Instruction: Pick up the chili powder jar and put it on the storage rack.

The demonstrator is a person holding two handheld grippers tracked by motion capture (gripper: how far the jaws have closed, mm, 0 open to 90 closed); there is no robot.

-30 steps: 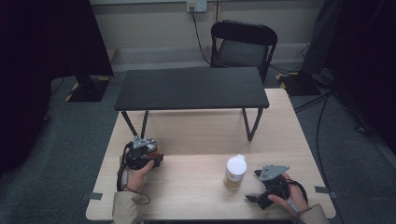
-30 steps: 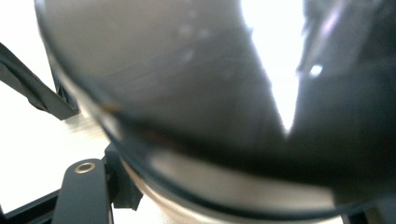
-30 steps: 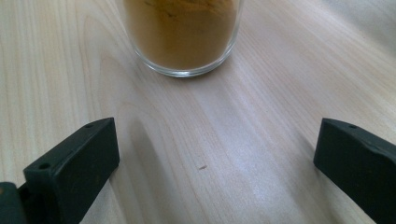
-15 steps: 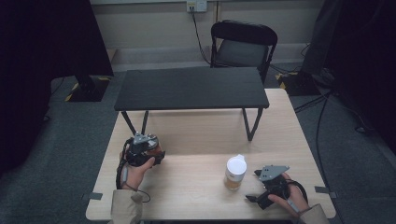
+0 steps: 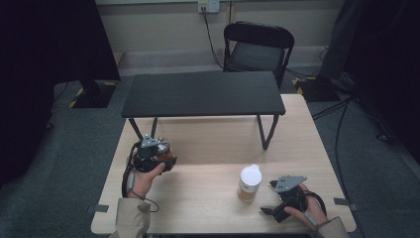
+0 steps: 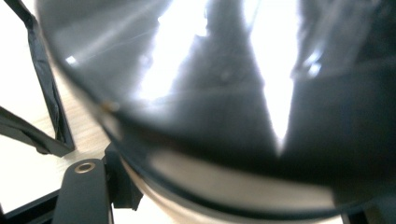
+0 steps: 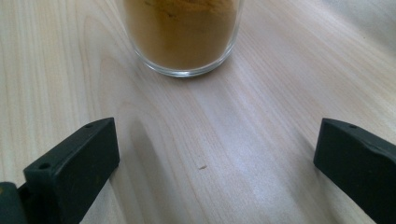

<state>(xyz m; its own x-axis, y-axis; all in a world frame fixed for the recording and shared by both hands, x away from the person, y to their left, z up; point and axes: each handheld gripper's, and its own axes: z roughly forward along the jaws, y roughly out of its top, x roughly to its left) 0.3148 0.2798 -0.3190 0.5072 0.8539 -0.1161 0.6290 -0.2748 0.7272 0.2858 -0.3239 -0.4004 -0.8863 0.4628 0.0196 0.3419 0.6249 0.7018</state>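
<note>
My left gripper [image 5: 161,158] is lifted a little above the wooden table [image 5: 213,139] at its left side, shut on a small jar [image 5: 167,150] with brownish contents. In the left gripper view that jar's dark glossy round surface [image 6: 224,93] sits right against the lens, with one black finger [image 6: 84,191] beside it. A glass jar [image 5: 249,183] of orange-brown powder with a white lid stands at the front right. My right gripper [image 5: 268,197] rests just right of it, open, pointing at it. The glass jar's base [image 7: 184,37] lies ahead of the gripper [image 7: 215,158], apart from its jaws.
A low black table [image 5: 203,94] stands on the far half of the wooden table, its legs [image 5: 267,131] near the middle. A black folding chair [image 5: 257,47] is behind it. Cables run across the grey floor at the right.
My left gripper has risen slightly with the small jar in it. The right gripper and the white-lidded jar have stayed put.
</note>
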